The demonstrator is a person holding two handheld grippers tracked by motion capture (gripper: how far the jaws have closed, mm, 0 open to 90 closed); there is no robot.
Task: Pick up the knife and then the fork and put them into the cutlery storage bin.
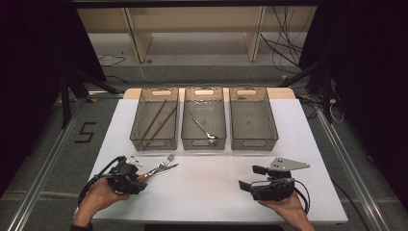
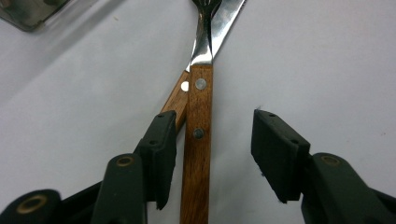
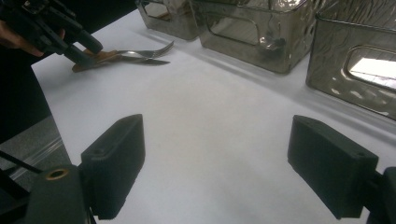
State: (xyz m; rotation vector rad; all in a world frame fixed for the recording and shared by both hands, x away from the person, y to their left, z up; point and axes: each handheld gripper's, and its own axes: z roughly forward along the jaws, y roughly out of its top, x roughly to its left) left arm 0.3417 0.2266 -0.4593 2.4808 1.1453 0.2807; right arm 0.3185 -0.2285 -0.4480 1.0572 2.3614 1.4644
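A wooden-handled fork (image 2: 198, 140) lies across a wooden-handled knife (image 2: 176, 100) on the white mat, at the front left in the high view, fork (image 1: 166, 160) and knife (image 1: 168, 168). My left gripper (image 2: 212, 116) straddles both handles. Its left pad sits against the knife handle, while the right pad stands apart from the fork handle. In the high view that left gripper (image 1: 142, 177) is held by a hand. My right gripper (image 3: 215, 126) hovers open over bare mat with nothing between its jaws, and in the high view the right gripper (image 1: 248, 177) is at the front right.
Three clear grey bins stand in a row at the back of the mat. The left bin (image 1: 139, 140) holds two chopsticks (image 1: 159, 119), the middle bin (image 1: 188, 140) holds a metal utensil (image 1: 202, 127), and the right bin (image 1: 269, 140) looks empty. Floor rails flank the table.
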